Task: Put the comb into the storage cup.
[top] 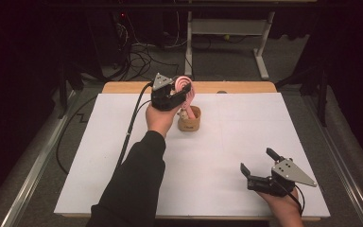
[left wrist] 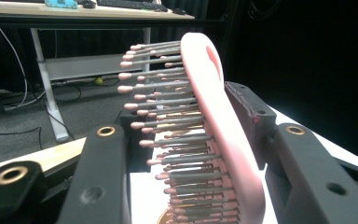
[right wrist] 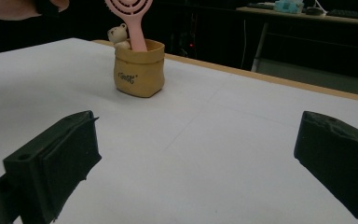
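The left gripper point(top: 182, 90) pinches the head of a pink plastic hairbrush point(left wrist: 223, 135) with grey, pink-tipped bristles, one jaw against the smooth back and the other on the bristle side. The brush stands handle-down in a small tan fabric pouch point(top: 189, 119), beside a little cream teddy bear figure point(right wrist: 117, 35) tucked in the same pouch. The pouch sits on the white table sheet point(top: 227, 142). Well apart from the pouch, toward the person, the right gripper point(top: 255, 163) rests low with its jaws spread wide and nothing between them.
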`<state>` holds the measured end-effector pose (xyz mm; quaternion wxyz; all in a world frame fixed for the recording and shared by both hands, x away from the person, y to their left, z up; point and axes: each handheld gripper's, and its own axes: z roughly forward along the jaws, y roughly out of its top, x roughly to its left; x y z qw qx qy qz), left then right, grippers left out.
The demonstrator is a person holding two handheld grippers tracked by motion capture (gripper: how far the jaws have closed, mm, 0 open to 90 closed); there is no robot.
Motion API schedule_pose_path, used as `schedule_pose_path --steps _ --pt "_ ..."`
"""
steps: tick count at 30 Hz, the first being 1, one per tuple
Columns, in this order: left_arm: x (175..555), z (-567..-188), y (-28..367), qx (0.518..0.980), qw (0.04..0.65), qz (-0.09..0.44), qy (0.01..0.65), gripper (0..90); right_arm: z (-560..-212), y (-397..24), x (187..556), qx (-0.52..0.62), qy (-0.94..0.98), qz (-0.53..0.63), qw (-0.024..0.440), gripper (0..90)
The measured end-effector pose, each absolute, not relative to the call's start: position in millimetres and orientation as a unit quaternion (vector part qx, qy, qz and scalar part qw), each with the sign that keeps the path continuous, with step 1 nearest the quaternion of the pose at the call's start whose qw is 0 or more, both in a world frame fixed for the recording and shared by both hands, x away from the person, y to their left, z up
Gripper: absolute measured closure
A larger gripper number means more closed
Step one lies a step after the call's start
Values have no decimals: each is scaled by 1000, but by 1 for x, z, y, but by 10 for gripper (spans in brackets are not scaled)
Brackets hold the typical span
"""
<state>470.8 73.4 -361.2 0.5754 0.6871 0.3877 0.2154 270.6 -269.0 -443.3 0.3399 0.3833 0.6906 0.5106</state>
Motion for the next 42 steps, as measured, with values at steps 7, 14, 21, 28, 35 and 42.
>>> schedule_pose_path --steps 7,14,21,28,35,42 --pt "472 -362 74 689 570 217 391 546 -443 -268 270 380 692 510 341 1" --pt "473 -364 76 696 563 219 388 545 -443 -268 270 381 691 511 341 1" --pt "472 -365 77 699 559 217 389 544 -443 -267 270 379 693 510 341 1" --pt "472 -364 80 700 556 221 390 544 -443 -268 270 380 692 511 341 1" --pt "473 -368 82 705 551 215 391 482 -442 -269 270 381 690 512 342 1" --pt "473 -371 86 708 545 216 394 480 -443 -268 270 380 691 511 342 1"
